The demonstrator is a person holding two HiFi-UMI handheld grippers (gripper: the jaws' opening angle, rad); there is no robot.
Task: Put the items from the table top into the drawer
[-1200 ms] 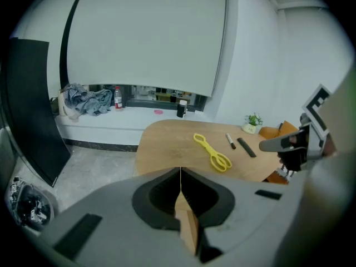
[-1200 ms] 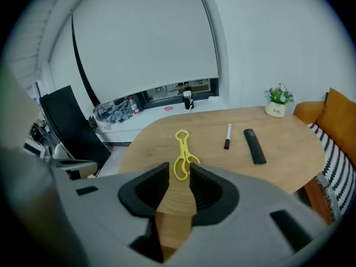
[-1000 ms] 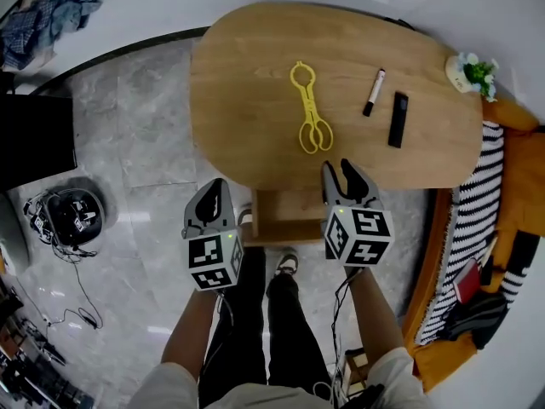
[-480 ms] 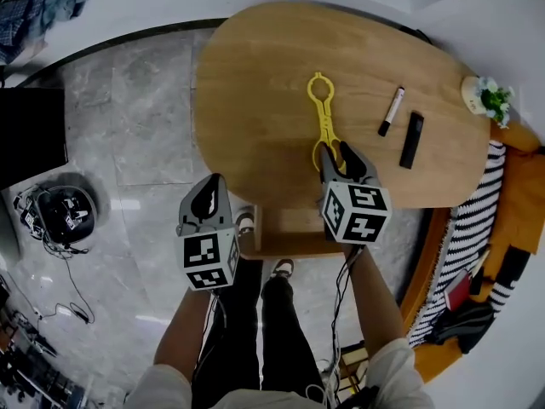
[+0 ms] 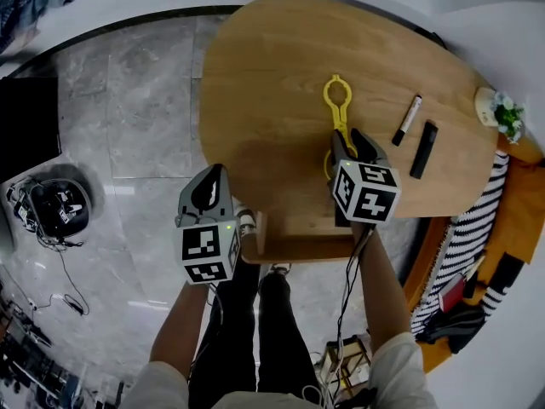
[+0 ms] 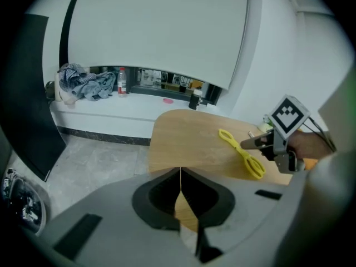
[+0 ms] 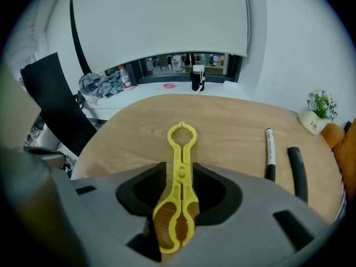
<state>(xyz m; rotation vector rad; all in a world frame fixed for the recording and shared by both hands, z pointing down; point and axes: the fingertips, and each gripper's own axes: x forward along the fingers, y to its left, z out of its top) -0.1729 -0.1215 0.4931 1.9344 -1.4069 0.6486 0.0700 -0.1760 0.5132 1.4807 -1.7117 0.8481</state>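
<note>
Yellow plastic tongs (image 5: 338,109) lie lengthwise on the oval wooden table (image 5: 264,75). My right gripper (image 5: 351,140) hovers over their near, looped end. In the right gripper view the tongs (image 7: 181,143) run between the jaws of the right gripper (image 7: 179,170), which stand open on either side of them. A black-and-white marker (image 5: 406,119) (image 7: 270,149) and a black bar-shaped object (image 5: 423,150) (image 7: 296,168) lie to the right. My left gripper (image 5: 212,177) (image 6: 181,177) is shut and empty, off the table's front left edge. A wooden drawer box (image 5: 294,233) shows under the front edge.
A small potted plant (image 5: 502,113) stands at the table's far right end. A striped cushion (image 5: 464,228) and an orange seat lie to the right. On the floor at left are a round robot vacuum (image 5: 55,207) with cables and a black cabinet (image 5: 25,135).
Both grippers have moved forward and down. The right one went from the table's front edge to over the tongs' near end, so the tongs now lie between its jaws. The left stays off the table.
</note>
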